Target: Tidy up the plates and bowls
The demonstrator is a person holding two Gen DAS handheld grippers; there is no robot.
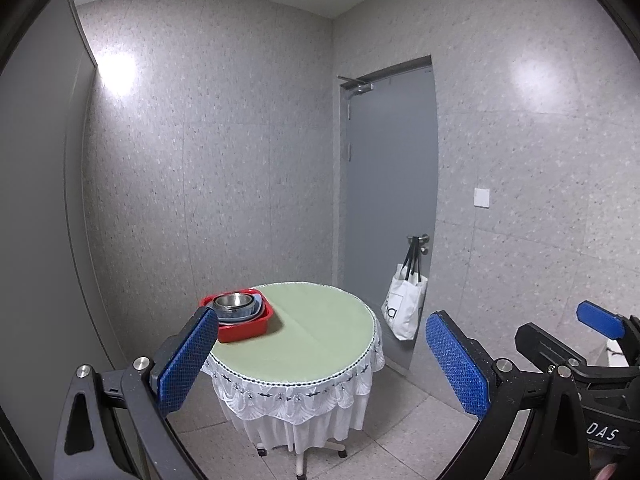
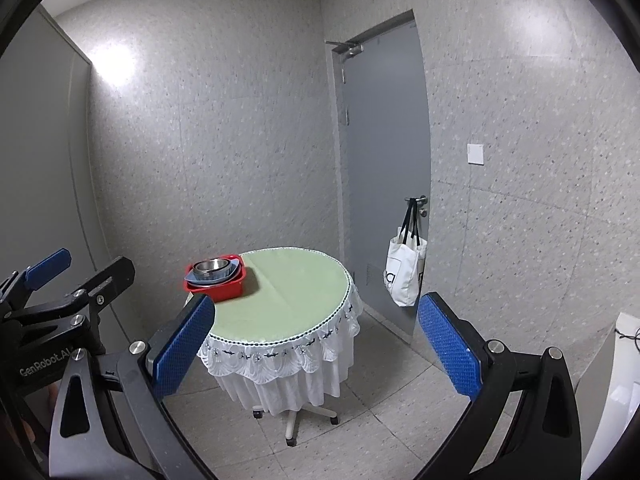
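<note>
A red plastic basin (image 1: 244, 330) (image 2: 224, 286) sits at the far left edge of a round table (image 1: 316, 336) (image 2: 288, 296) with a pale green top and white lace skirt. Stacked in the basin are a bluish bowl or plate (image 1: 240, 312) (image 2: 218, 276) and a steel bowl (image 1: 233, 301) (image 2: 212, 266) on top. My left gripper (image 1: 320, 364) is open and empty, well short of the table. My right gripper (image 2: 316, 348) is open and empty, also back from the table. Each gripper shows at the edge of the other's view.
The table stands on a white wheeled base (image 2: 294, 416) on a tiled floor. A grey door (image 1: 390, 208) is behind on the right, with a white tote bag (image 1: 404, 306) (image 2: 404, 274) on its handle. Speckled walls surround. A white object (image 2: 624, 364) is at far right.
</note>
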